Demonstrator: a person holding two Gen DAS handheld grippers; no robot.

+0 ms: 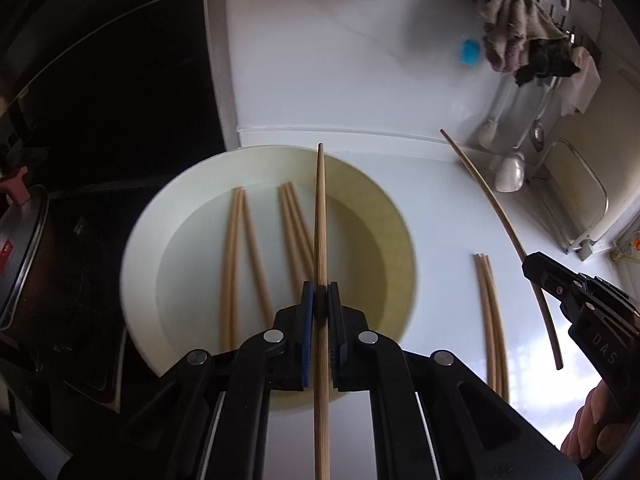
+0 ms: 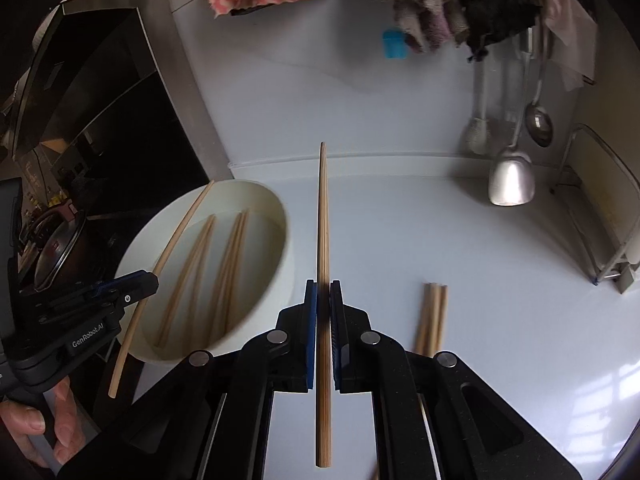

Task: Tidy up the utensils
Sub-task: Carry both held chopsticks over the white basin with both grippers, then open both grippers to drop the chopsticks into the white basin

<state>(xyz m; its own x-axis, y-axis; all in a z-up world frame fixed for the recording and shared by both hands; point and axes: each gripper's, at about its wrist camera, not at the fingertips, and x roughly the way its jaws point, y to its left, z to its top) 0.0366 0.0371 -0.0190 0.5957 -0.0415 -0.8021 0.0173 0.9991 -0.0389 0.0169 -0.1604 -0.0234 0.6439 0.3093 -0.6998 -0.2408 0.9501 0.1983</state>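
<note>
Each claw is shut tight on one chopstick. The left gripper [image 1: 319, 304] holds its chopstick [image 1: 321, 240] above the white bowl [image 1: 144, 248]. The right gripper [image 2: 323, 304] holds another chopstick [image 2: 323, 260] over the counter [image 2: 400, 220]. A few sticks already lie in a small pile [image 2: 432, 312] on the counter – that part looks done. Four or five more chopsticks [image 1: 240, 248] still wait in the bowl. There is lots of free counter beside the pile – the hanging ladles [image 2: 512, 176] are well away.
</note>
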